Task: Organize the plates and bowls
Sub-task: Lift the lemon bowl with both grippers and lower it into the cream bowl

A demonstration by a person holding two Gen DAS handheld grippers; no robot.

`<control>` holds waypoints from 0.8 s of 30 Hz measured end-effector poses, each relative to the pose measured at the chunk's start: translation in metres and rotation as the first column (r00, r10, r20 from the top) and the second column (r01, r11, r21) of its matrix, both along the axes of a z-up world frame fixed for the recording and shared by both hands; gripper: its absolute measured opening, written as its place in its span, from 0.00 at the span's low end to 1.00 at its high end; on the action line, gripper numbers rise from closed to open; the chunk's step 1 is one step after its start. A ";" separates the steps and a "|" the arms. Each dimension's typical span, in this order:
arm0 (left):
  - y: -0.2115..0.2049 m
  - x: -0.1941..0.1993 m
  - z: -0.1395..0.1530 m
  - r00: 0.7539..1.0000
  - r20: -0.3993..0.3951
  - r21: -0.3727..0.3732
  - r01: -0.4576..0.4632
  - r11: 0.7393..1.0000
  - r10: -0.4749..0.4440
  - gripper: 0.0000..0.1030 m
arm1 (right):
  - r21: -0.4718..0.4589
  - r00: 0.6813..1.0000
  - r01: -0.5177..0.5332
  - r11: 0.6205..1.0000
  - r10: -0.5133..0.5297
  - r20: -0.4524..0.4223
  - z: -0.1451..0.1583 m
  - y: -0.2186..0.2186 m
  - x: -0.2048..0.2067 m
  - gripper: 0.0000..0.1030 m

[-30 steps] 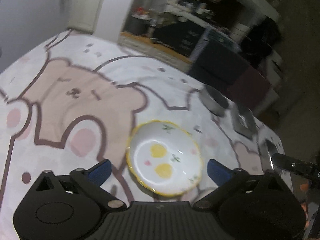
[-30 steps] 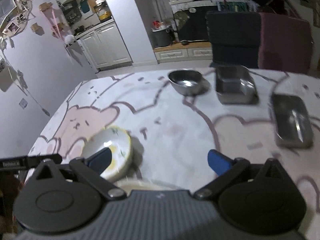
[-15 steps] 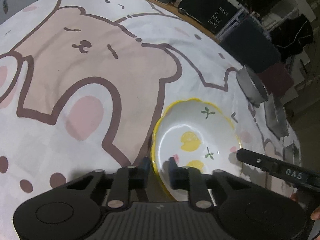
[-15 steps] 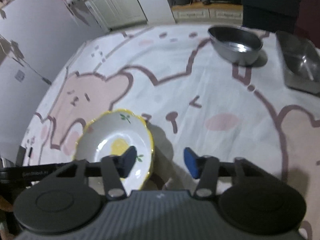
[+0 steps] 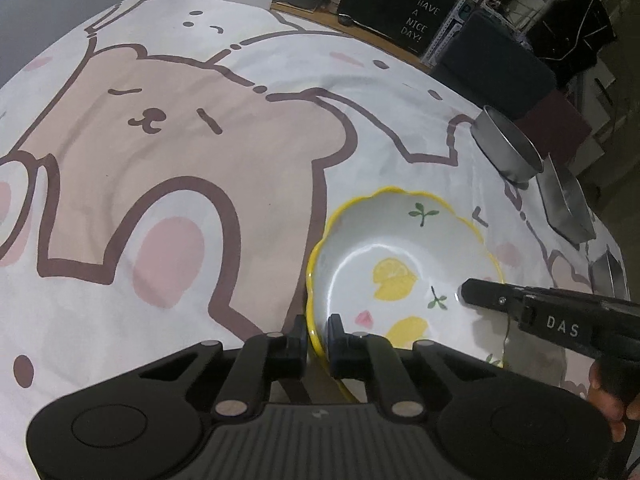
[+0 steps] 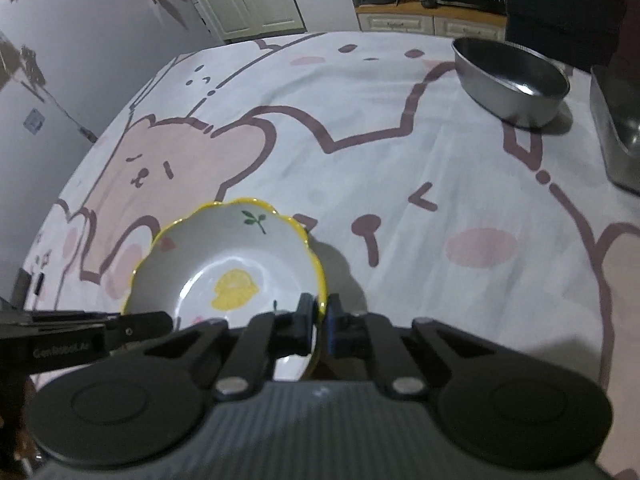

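Both my grippers, left gripper [image 5: 318, 330] and right gripper [image 6: 320, 314], have just closed, pinching opposite rims of the lemon-print bowl [image 5: 400, 264].

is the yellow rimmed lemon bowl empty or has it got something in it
Empty: the white ceramic bowl with a scalloped yellow rim shows only its painted lemons and leaves inside, in both views.

I am looking at a tablecloth [image 5: 200, 168] printed with pink cartoon bears outlined in brown, covering the table. Beyond its far edge, a black sign [image 5: 416, 20] reading "HAVE A NICE DAY!" is standing. White cabinets [image 6: 248, 0] are lining the far wall, and a dark chair [image 5: 496, 52] is sitting close to the table.
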State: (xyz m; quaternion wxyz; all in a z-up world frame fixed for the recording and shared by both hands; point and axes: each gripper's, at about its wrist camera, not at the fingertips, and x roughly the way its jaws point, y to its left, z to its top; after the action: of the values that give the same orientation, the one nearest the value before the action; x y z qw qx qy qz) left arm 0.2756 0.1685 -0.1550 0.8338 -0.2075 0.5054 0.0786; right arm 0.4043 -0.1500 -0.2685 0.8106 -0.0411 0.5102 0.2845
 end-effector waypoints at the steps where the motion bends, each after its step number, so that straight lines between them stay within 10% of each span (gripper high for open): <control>1: -0.001 -0.001 0.002 1.000 0.009 0.001 0.004 1.000 -0.004 0.10 | -0.004 1.000 -0.005 1.000 0.005 0.012 0.001 0.001 -0.003 0.08; 24: -0.103 -0.061 0.112 0.929 0.280 0.046 0.238 0.970 -0.241 0.09 | 0.134 0.956 0.184 0.974 -0.209 0.208 0.134 -0.122 -0.103 0.07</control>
State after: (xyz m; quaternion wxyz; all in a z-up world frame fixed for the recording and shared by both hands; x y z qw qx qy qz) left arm 0.2148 0.0659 -0.0432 0.9020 -0.1487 0.4020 -0.0514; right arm 0.3010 -0.2719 -0.1345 0.8876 0.0245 0.4014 0.2247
